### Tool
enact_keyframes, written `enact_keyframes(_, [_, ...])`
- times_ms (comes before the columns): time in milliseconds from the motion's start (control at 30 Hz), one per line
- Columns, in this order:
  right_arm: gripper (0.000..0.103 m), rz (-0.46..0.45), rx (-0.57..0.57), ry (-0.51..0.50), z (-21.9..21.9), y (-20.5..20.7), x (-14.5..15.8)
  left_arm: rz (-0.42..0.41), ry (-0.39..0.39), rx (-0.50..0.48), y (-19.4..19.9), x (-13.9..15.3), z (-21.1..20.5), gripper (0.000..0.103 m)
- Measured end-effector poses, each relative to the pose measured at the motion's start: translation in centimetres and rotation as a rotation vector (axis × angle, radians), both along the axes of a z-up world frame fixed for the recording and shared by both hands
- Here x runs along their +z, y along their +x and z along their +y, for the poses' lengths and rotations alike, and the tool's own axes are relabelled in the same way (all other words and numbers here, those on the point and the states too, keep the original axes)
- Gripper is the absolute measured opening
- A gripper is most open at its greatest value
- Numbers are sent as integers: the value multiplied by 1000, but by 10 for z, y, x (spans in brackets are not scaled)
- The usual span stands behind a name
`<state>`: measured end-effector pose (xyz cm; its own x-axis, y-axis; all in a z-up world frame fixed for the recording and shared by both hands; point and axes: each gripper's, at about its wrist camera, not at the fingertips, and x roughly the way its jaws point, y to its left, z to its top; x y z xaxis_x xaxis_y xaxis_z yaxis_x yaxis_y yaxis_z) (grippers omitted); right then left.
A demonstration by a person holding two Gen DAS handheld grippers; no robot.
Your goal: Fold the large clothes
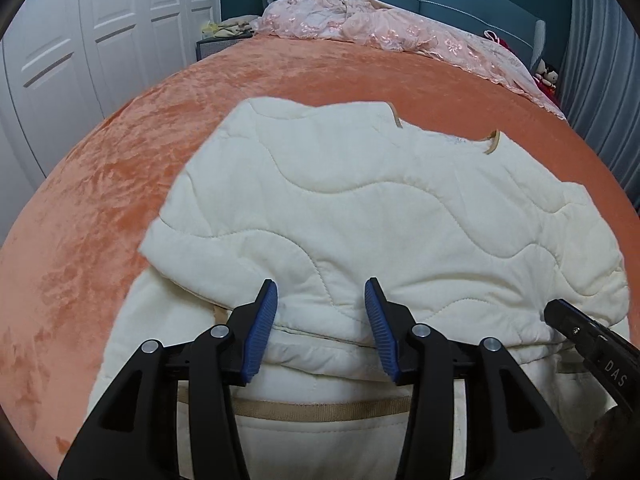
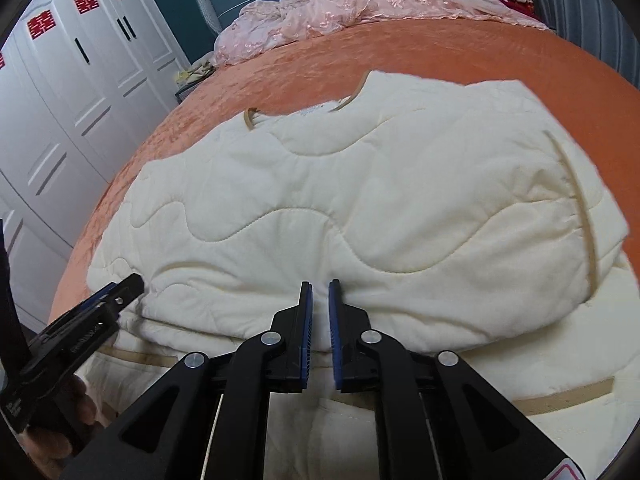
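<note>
Fingers of the left gripper [image 1: 320,330] stand apart, those of the right gripper [image 2: 320,334] barely parted, nothing clamped. Just ahead, the cream quilted jacket [image 1: 360,220] lies doubled on the orange bed [image 1: 120,160]. One fold looks released; next probably needs regripping an edge.

White letters on the black body of the right tongs [image 1: 600,350], left wrist view: we read "DAS"; the rest is cut off.
Red paper cut-outs [image 2: 82,3] on the white panelled wardrobe doors [image 2: 100,64], right wrist view: we read the double-happiness sign "囍" on three doors.
Embossed lettering on the black body of the left tongs [image 2: 86,336], right wrist view: we cannot read it, too blurred.
</note>
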<state>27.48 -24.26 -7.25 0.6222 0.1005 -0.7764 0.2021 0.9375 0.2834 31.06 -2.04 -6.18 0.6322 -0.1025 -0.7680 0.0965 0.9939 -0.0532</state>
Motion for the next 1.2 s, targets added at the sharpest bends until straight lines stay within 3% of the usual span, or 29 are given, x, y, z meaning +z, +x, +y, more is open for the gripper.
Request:
enact_keyframes(33, [17, -1, -18, -9, -4, -1, 7, -15, -7, 3, 2, 10, 4, 54])
enact_keyframes(133, [19, -26, -34, 53, -19, 9, 27, -51, -44, 16, 20, 38, 16, 65])
enact_keyframes(333, [31, -73, -9, 80, -18, 69, 51, -9, -100, 90, 96, 59, 32, 65])
enact_keyframes(600, [34, -52, 72, 166, 15, 166, 39, 43, -102, 148, 175, 44, 39, 65])
enact_keyframes(767, [37, -33, 105, 159, 36, 216, 27, 74, -77, 155, 198, 21, 36, 65])
enact_keyframes(833, [45, -20, 113, 188, 41, 236, 19, 90, -88, 170, 205, 11, 39, 65])
enact_keyframes(933, [47, 22, 114, 249, 45, 266, 0, 105, -128, 202, 212, -4, 48, 65])
enact_keyframes(1100, [46, 96, 97, 287, 51, 298, -30, 106, -156, 246, 206, -33, 62, 66])
enact_keyframes(1167, [32, 103, 126, 298, 57, 303, -36, 88, -180, 254, 202, -42, 67, 66])
enact_keyframes(1200, [12, 109, 150, 285, 62, 305, -38, 82, -183, 257, 202, -43, 67, 66])
